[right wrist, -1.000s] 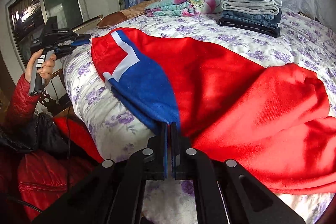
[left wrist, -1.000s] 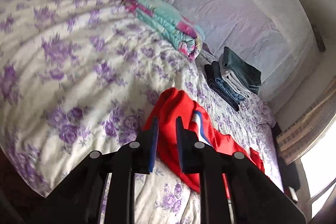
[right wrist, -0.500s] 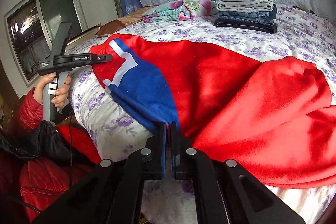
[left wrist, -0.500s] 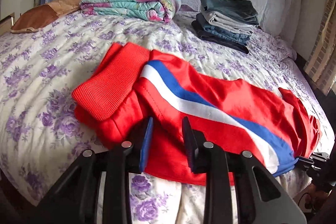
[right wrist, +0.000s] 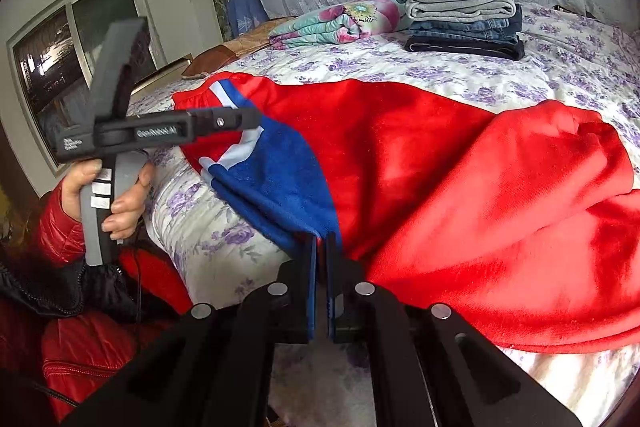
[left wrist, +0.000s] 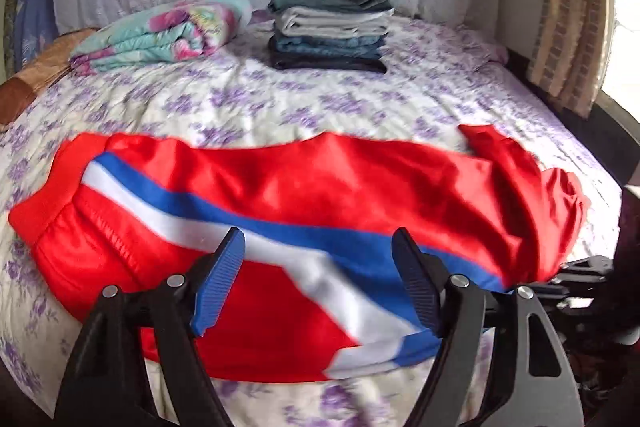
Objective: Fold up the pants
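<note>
Lying crosswise on the bed (left wrist: 320,107), the pants (left wrist: 360,195) look soft and slack — they'll sag; best taken by waistband and hem. Left gripper (left wrist: 318,283) has just been opening, jaws empty above the stripe; right gripper (right wrist: 321,259) — pinched on the blue edge.

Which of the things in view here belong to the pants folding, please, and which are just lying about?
Part of the job:
- red track pants with a blue and white side stripe
- left gripper, open above the pants, jaws just opened
- right gripper, shut on the pants' blue edge

Just lying about:
- stack of folded clothes
- folded floral blanket
- brown cushion
</note>
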{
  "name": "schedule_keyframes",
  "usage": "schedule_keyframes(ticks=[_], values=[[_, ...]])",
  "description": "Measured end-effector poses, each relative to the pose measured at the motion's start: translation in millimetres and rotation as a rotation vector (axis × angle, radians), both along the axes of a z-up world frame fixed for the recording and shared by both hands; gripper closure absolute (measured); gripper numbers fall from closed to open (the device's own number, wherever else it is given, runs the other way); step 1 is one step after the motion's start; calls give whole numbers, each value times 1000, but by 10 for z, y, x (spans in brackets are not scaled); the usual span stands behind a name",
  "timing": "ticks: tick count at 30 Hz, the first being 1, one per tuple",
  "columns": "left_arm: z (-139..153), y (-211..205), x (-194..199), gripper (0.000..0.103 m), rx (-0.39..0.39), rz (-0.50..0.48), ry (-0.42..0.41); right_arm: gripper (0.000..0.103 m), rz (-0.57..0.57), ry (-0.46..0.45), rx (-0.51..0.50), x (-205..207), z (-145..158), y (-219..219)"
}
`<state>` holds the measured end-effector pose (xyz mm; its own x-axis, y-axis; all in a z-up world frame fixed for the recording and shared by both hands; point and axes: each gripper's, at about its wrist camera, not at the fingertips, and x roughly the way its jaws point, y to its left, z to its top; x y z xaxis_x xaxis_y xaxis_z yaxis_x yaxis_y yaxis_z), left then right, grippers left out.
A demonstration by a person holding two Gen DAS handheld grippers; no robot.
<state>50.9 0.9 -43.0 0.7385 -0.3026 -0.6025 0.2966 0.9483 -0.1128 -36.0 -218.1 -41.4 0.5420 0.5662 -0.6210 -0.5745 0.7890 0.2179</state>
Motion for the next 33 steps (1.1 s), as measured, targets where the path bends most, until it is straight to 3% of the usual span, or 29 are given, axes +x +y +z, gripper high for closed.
schedule_keyframes(ticks=[4,7,8,9,11,13,15,17,19,22,27,28,32,33], values=[[93,-551,74,29,64,-132,-35,97,-7,6,12,-9,11,-3],[-225,-907,290,28,143,-184,49,91,12,36,20,-33,101,-45],[-383,-952,361,26,165,-182,93,82,11,37,26,-51,172,-100],[-376,-912,371,27,138,-183,107,72,-2,21,30,-77,256,-161],[-290,-757,376,13,57,-163,101,58,-65,-29,26,-65,459,-298],[-334,-695,442,14,21,-148,158,38,-173,-80,-5,66,667,-377],[-327,-756,420,12,53,-151,148,22,-271,-116,-18,305,829,-401],[-335,-841,376,10,114,-148,127,20,-346,-88,-95,681,847,-334],[-349,-871,347,10,142,-142,112,20,-389,-29,-188,1091,740,-233],[-360,-825,347,10,118,-148,117,20,-426,94,-261,1557,494,-190],[-369,-796,344,10,101,-157,114,21,-490,179,-286,1696,249,-377],[-370,-789,345,9,94,-161,115,26,-479,178,-297,1663,228,-391],[-372,-753,350,8,59,-184,122,81,-476,151,-285,1452,320,-593],[-372,-744,351,8,52,-189,122,86,-490,133,-252,1350,400,-692]])
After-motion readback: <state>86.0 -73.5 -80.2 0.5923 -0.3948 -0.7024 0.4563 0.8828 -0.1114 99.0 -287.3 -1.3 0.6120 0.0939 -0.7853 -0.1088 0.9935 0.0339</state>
